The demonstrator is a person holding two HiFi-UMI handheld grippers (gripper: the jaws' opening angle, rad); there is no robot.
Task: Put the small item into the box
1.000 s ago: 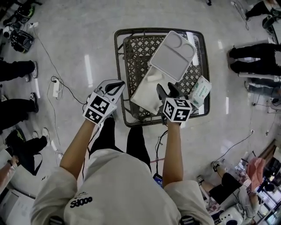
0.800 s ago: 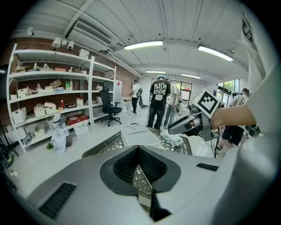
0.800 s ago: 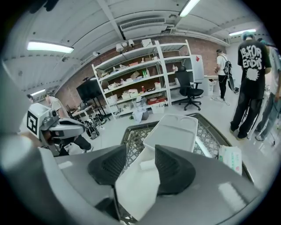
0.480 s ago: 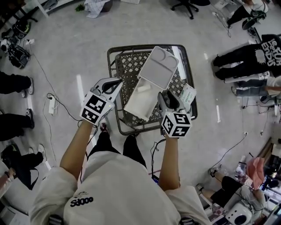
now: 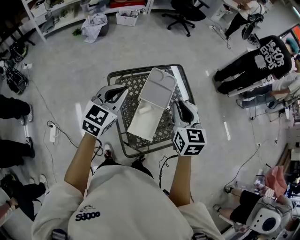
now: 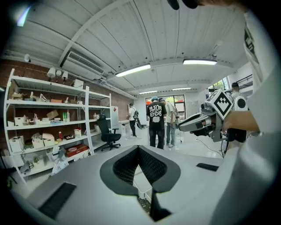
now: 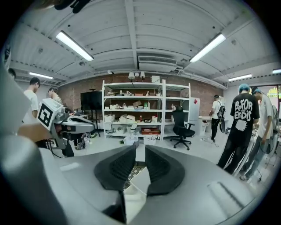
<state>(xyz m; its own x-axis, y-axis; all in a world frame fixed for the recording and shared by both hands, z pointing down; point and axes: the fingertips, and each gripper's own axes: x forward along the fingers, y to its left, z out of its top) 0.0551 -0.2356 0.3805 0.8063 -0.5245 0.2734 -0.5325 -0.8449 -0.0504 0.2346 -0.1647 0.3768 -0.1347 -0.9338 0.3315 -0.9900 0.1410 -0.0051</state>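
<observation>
A white box (image 5: 143, 123) lies open on the mesh table (image 5: 121, 77), its lid (image 5: 158, 88) folded back. A small pale item (image 5: 145, 110) rests inside; I cannot make out what it is. My left gripper (image 5: 123, 90) hangs high over the table's left side, its jaws shut with nothing in them (image 6: 138, 148). My right gripper (image 5: 184, 104) hangs over the table's right edge. Its jaws have just been closing and now leave a narrow gap with nothing in it (image 7: 140, 151). The box (image 7: 134, 193) shows far below that gap.
People stand on the right, one in a black printed shirt (image 5: 262, 58). Shelves (image 5: 70, 9) and an office chair (image 5: 185, 11) line the far side. A power strip (image 5: 53, 133) and cables lie on the floor at left.
Both grippers have risen well above the table, which now looks smaller and farther. The right jaws have narrowed. The wipes pack at the table's right is now hidden behind the right gripper.
</observation>
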